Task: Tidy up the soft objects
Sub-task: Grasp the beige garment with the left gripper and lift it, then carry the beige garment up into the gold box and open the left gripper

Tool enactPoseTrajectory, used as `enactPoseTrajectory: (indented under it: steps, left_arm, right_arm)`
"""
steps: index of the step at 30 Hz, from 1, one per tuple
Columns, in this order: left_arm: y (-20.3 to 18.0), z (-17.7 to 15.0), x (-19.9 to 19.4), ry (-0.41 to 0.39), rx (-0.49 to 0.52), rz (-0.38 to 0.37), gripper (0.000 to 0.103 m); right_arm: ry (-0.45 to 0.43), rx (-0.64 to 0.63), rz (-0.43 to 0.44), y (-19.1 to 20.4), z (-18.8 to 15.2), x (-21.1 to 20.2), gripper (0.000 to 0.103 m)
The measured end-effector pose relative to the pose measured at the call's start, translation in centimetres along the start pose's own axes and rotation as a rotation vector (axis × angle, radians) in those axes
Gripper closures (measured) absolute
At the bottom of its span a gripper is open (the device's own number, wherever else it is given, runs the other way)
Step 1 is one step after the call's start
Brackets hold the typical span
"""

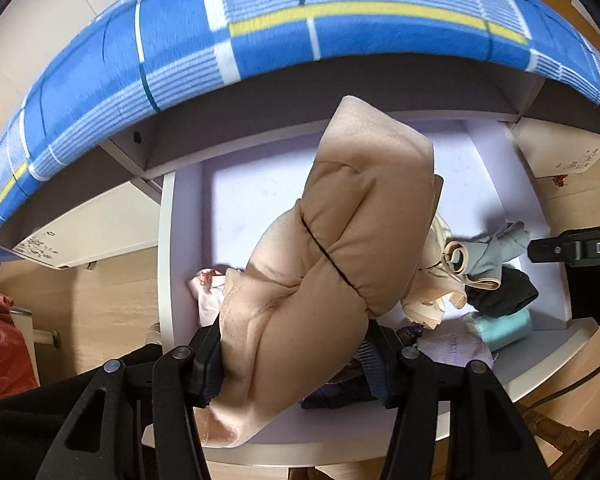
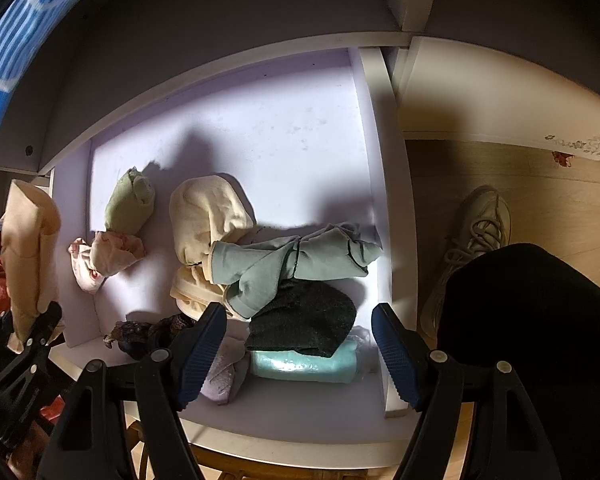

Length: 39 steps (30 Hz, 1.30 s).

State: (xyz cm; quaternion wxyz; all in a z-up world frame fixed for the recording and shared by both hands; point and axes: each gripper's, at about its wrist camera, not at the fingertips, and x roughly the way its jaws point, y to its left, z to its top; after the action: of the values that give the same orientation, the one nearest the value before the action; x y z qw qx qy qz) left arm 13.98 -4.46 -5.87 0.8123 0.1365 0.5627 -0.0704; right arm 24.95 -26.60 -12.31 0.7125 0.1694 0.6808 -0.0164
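Beige padded garment — clamped in the left gripper, hanging above the open drawer.
It droops long and may catch the drawer front or slip from the pads; the right gripper hovers wide and empty over the pile — inside, about eight soft pieces, among them one grey-green garment, one dark one, one teal roll.

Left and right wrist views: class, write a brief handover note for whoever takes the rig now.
Left gripper: shut on the padded peach-beige fabric roll, held above the white open drawer.
Right gripper: open, empty, over the drawer's near end.
In the drawer: sage-green folded garment, dark knitted piece, cream cloth, olive-green roll, pale turquoise roll.
Done: one item picked up.
Left: place it, tidy the loose pile.
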Motion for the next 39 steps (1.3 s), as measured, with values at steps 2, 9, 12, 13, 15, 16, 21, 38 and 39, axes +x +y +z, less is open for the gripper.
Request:
enactPoseTrajectory:
  steps: [2,9,12,13,15,16,21,38,39]
  left_arm:
    - [-0.2,-0.1,-0.6,-0.009,0.004,-0.007,0.046]
    - [0.0,0.1,-0.5,-0.011,-0.068,-0.161,0.046]
    - [0.8,0.6,-1.9,-0.015,-0.104,-0.229,0.046]
    - [0.9,0.8,-2.3,-0.019,-0.109,-0.238,0.046]
    - [1.3,1.5,-3.5,-0.035,-0.119,-0.253,0.046]
    - [1.5,1.8,-4.1,-0.045,-0.124,-0.261,0.046]
    - [1.9,3.7,-7.0,-0.098,-0.125,-0.305,0.046]
    - [5.3,17.3,-16.5,-0.259,-0.156,-0.344,0.046]
    - [5.5,18.5,-16.5,-0.263,-0.166,-0.338,0.046]
  right_arm:
    - [0.001,-0.003,-0.001,0.1,0.0,0.0,0.027]
    - [0.001,-0.002,0.002,0.0,0.0,0.0,0.027]
    - [0.003,-0.005,0.005,0.1,0.0,0.0,0.027]
    - [0.003,-0.007,0.005,0.2,0.0,0.0,0.027]
    - [0.003,-0.014,0.006,0.4,-0.1,0.0,0.027]
    - [0.003,-0.018,0.006,0.5,-0.1,0.0,0.027]
    - [0.002,-0.038,-0.001,1.0,-0.1,0.0,0.027]
    - [-0.001,-0.050,0.059,1.8,-0.6,-0.6,0.027]
    - [-0.004,-0.051,0.061,1.8,-0.6,-0.7,0.027]
